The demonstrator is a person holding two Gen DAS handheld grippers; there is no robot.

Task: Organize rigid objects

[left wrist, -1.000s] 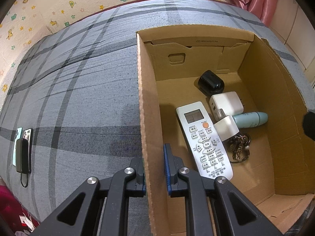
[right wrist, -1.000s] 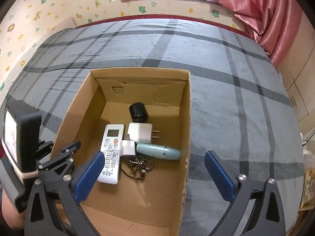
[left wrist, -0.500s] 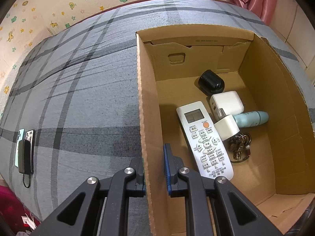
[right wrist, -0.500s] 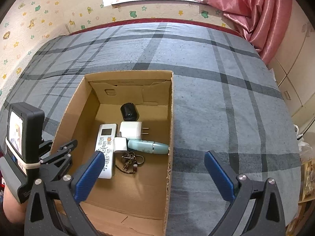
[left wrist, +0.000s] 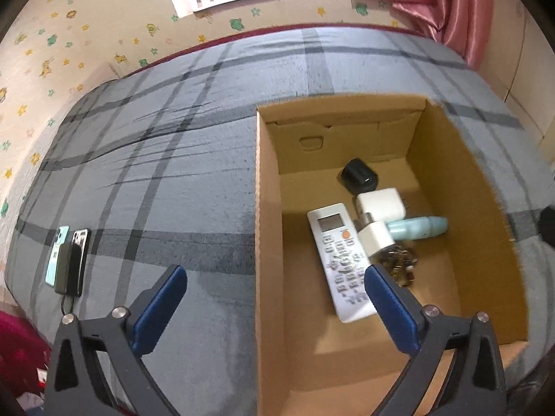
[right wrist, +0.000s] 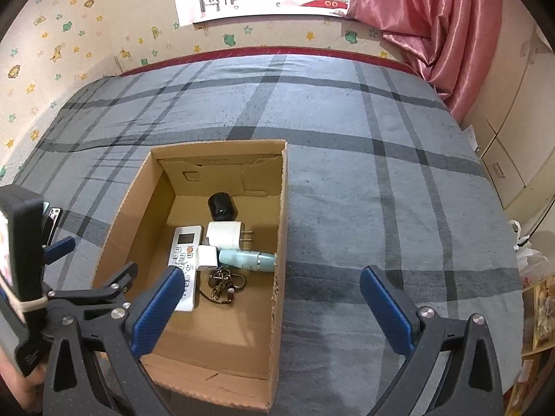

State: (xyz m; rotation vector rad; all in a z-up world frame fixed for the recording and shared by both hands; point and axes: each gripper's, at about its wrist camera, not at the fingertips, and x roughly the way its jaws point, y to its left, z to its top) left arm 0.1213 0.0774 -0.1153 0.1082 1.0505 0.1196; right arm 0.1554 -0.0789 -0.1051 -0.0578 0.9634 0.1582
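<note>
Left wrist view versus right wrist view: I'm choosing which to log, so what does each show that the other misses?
Only the left wrist view shows the phones whole, lying on the bed left of the box. Only the right wrist view shows the cabinet and the left gripper from outside. Both show the cardboard box holding the remote, the curtain and open grippers.
</note>
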